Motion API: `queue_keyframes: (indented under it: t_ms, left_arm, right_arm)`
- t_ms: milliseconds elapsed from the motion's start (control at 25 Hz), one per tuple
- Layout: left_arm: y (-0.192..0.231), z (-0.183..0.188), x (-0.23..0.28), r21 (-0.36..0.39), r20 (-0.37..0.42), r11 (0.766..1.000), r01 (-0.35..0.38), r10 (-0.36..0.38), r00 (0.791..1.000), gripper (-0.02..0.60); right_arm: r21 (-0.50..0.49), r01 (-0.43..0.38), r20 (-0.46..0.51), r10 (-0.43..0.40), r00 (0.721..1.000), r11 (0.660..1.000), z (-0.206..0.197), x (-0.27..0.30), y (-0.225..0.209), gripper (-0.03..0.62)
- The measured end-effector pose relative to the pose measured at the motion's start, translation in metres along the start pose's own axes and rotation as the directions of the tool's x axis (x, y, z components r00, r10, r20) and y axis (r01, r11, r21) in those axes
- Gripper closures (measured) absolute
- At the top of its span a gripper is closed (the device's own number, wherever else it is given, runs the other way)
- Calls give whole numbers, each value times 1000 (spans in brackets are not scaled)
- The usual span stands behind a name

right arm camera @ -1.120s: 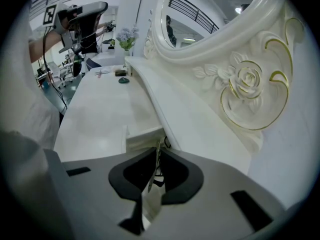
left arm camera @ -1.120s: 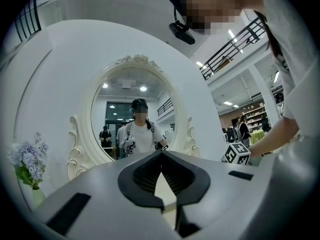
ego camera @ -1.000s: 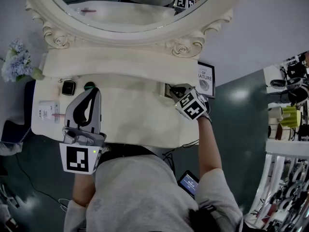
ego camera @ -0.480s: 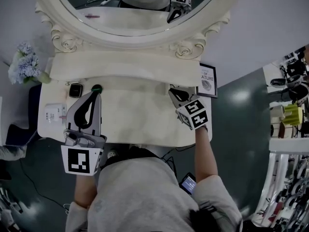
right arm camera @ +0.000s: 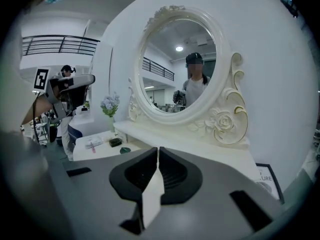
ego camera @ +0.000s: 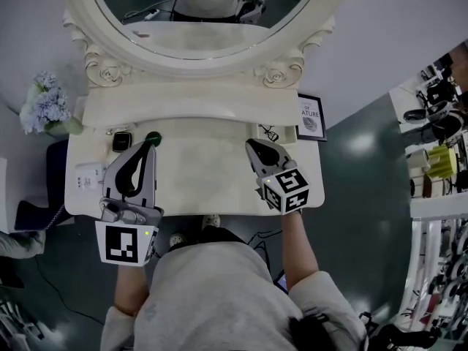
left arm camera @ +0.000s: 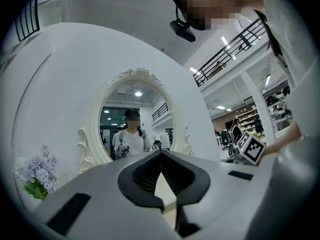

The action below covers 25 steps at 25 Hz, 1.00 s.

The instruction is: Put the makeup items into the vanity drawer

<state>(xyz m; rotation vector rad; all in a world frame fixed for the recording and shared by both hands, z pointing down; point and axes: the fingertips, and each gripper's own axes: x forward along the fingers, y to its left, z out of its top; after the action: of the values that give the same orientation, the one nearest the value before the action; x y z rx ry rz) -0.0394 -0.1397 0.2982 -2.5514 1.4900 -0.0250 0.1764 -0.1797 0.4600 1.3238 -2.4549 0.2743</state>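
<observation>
On the cream vanity top (ego camera: 197, 170) lie a black square compact (ego camera: 121, 140), a round green item (ego camera: 153, 137) and a white box with a pink stick (ego camera: 88, 174), all at the left end. My left gripper (ego camera: 151, 143) hangs shut and empty, its tip just beside the green item. Over the right half, my right gripper (ego camera: 251, 145) is also shut with nothing in it. In the right gripper view the same compact (right arm camera: 115, 142), green item (right arm camera: 125, 150) and white box (right arm camera: 93, 143) sit far to the left. No drawer front shows in any view.
An oval mirror (ego camera: 197, 13) in a carved frame rises behind a raised shelf (ego camera: 190, 104). A framed print (ego camera: 310, 117) leans at the back right, with a small dark object (ego camera: 268, 132) beside it. Blue flowers (ego camera: 47, 108) stand off the left end.
My right gripper has drawn back from the framed print toward the table's front edge. The left gripper has stayed over the left end.
</observation>
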Motion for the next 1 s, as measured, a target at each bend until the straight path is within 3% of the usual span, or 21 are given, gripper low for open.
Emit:
queue_keyframes:
  t_ms: [200, 440, 1000]
  left_arm:
    - [2, 14, -11, -28, 54, 1000, 5, -4, 999, 568]
    - [-5, 4, -33, 34, -6, 996, 76, -76, 997, 568]
    - [-12, 12, -76, 21, 5, 992, 122, -122, 992, 568]
  right_arm:
    - [8, 30, 90, -30, 996, 1000, 25, -21, 25, 566]
    - [21, 61, 168, -64, 984, 998, 44, -46, 51, 566]
    - [35, 94, 345, -100, 933, 995, 87, -102, 113, 566]
